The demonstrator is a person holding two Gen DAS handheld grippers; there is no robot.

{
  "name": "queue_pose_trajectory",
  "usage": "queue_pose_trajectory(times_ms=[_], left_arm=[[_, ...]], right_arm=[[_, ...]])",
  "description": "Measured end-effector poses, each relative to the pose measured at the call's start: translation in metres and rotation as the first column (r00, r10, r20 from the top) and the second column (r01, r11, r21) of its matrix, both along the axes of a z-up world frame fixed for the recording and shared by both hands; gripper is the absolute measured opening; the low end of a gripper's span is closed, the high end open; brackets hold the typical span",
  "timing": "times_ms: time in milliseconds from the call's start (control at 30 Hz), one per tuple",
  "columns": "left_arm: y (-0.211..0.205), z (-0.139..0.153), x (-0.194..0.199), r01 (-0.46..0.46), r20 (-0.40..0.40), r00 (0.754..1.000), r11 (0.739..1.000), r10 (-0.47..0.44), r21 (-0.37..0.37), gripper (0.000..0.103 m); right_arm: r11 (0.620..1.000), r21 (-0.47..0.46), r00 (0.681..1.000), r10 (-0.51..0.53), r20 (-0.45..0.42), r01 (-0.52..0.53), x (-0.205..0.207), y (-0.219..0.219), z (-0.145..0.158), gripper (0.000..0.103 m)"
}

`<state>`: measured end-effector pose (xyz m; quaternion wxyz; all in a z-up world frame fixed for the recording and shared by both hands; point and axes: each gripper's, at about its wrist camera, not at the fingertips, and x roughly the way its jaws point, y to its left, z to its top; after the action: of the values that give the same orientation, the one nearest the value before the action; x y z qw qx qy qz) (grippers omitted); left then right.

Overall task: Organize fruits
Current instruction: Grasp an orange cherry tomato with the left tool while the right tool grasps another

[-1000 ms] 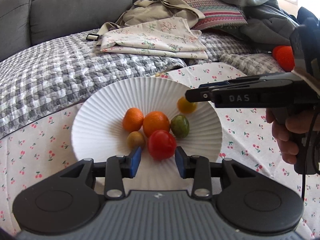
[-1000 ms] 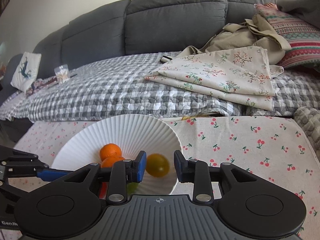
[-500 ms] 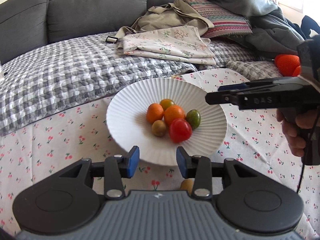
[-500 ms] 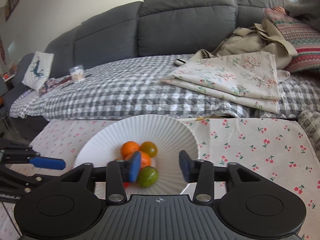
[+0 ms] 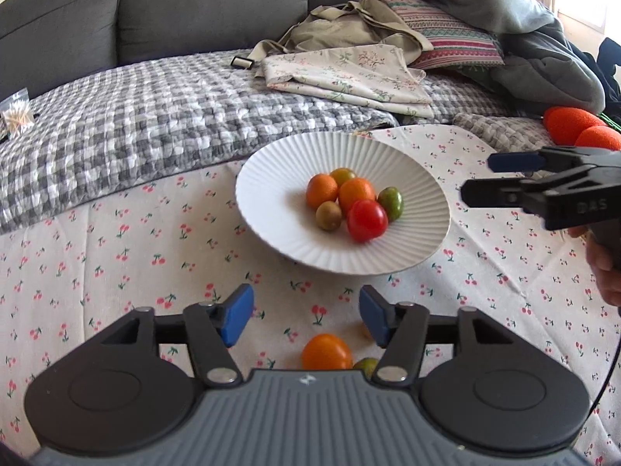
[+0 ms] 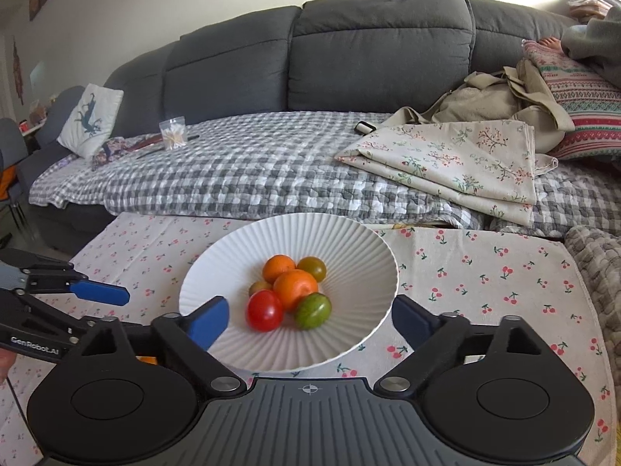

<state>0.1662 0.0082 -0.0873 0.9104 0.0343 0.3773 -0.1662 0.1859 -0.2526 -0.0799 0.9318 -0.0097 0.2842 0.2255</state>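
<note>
Through the left wrist camera, the left tongs hung over the cherry-print cloth of the desk, their blue pads apart and opening with nothing between them. Just below them lay a loose orange tomato with a small green fruit touching its right side, both partly hidden behind the tool's body. The step in hand appeared to be collecting these strays for the plate. To do it well, the pads should drop on either side of the orange tomato alone, low on its round flanks, and close gently, since a smooth skin can slip or bruise; the green neighbour might roll if nudged. Beyond, the white ribbed plate carried six small fruits bunched at its centre: a red tomato, two orange ones, a green one, an olive-brown one and a yellowish one at the back. The right tongs reached in from the right edge, clear of the plate.

Through the right wrist camera, the right tongs were spread wide and opening, empty, framing the plate's near rim. The fruits looked glossy, firm and whole, touching one another. The left tongs showed at the left edge, with an orange sliver beneath them, probably the stray tomato.
</note>
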Motion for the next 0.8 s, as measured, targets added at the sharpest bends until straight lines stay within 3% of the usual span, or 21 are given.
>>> queue_pose_trajectory(times_ms=[67,267,533,800], left_arm=[[0.001,-0.001,-0.002,-0.004,-0.001,1.000,1.000,0.004,0.002,0.074],[0.003,-0.002,-0.008,-0.017,0.000,1.000,1.000,0.017,0.020,0.083],[0.010,-0.006,-0.014,-0.026,-0.019,0.999,1.000,0.027,0.012,0.086],[0.013,-0.014,-0.015,-0.033,-0.063,0.998,0.999,0.030,-0.040,0.085]], right_arm=[[1.000,-0.009,1.000,0.003,0.003,-0.003,-0.006,0.000,0.003,0.096],[1.000,-0.029,1.000,0.008,0.003,-0.008,-0.022,-0.005,0.006,0.100],[1.000,-0.026,0.999,-0.002,-0.041,0.000,-0.033,-0.011,0.002,0.100],[0.994,-0.056,0.993,0.090,-0.072,-0.095,-0.048,0.008,-0.018,0.100]])
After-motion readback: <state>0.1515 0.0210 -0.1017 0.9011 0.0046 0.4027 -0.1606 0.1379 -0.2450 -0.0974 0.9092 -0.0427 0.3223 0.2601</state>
